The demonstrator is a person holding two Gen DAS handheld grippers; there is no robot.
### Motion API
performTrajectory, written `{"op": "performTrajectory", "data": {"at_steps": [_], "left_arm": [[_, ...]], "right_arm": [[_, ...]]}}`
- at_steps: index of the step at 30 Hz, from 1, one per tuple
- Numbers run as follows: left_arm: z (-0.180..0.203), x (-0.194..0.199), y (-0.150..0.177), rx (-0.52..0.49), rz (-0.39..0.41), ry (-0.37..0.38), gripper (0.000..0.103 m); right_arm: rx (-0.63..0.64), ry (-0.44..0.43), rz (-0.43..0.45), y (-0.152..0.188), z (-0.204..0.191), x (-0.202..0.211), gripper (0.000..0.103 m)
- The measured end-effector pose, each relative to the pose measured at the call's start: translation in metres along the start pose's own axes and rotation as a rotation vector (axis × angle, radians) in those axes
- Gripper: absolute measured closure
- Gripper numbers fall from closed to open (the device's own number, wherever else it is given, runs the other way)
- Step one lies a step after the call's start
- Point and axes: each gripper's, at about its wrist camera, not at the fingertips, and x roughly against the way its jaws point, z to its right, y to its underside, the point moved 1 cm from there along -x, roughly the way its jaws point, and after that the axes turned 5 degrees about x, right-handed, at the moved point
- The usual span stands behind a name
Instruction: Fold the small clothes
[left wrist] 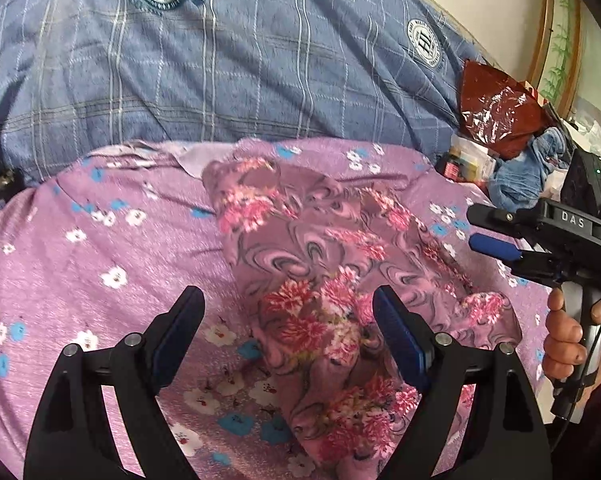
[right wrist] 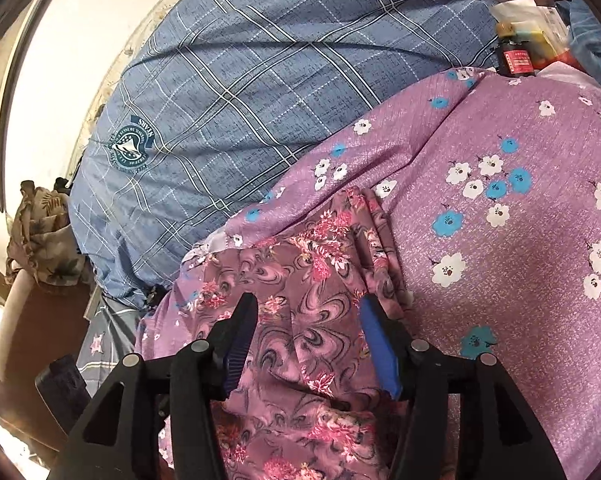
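While both jaws stand wide and hold nothing, the left hand-held gripper [left wrist: 288, 312] hovers over the near end of the swirl-and-pink-flower garment [left wrist: 320, 264], whose long axis runs away from it. The right hand-held gripper [right wrist: 308, 320], equally wide and empty, straddles the same cloth from its side edge. Beneath lies a purple floral sheet [left wrist: 100, 240] on the bed, with the blue plaid quilt [left wrist: 220, 60] beyond.

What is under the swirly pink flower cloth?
The swirly pink garment lies on a purple sheet with white and blue flowers. Whatever is directly beneath the garment is covered.
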Motion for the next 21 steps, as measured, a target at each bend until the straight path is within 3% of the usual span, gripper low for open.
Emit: {"op": "performTrajectory", "data": {"at_steps": [16, 21], "left_arm": [[0.002, -0.007, 0.001, -0.013, 0.008, -0.046, 0.016], [0.002, -0.017, 0.001, -0.009, -0.028, -0.081, 0.016]], "right_arm": [[0.061, -0.010, -0.024, 0.004, -0.001, 0.005, 0.042], [0.049, -0.004, -0.041, 0.003, 0.007, 0.005, 0.039]]}}
